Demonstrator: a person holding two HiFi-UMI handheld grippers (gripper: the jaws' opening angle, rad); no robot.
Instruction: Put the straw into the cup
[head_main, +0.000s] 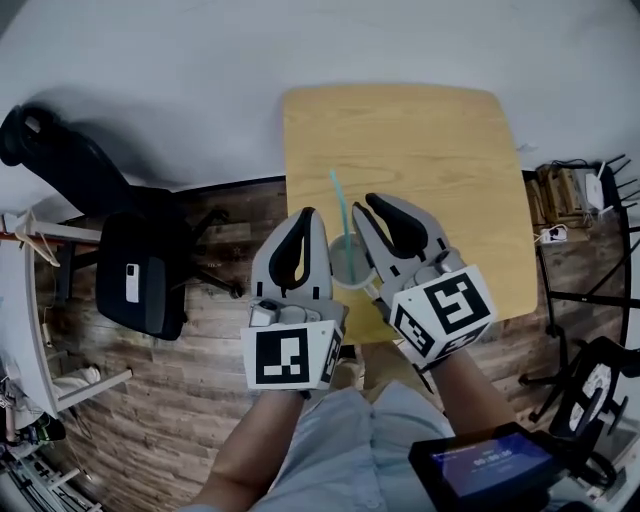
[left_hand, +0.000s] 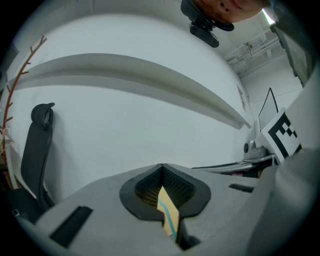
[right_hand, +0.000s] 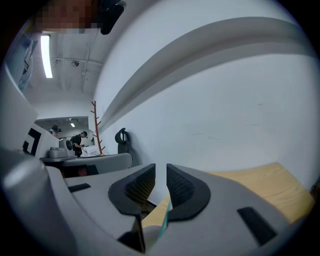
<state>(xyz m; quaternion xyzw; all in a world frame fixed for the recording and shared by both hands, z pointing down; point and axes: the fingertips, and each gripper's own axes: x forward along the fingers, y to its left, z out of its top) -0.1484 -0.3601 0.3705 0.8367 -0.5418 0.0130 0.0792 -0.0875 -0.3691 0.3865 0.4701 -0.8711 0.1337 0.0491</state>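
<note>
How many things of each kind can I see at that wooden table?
Clear plastic cup: 1
Teal plastic straw: 1
Grey hand-held two-jaw tools: 2 (left tool, right tool)
Total: 4

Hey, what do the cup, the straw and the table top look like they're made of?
Cup: probably thin plastic, since its wall looks greyish and translucent.
Straw: likely plastic. It is smooth, teal, thin and straight, though paper can't be ruled out.
Table top: light wood or wood-look laminate with a matte finish. It is an even pale tan with rounded corners, and no clear grain shows.
</note>
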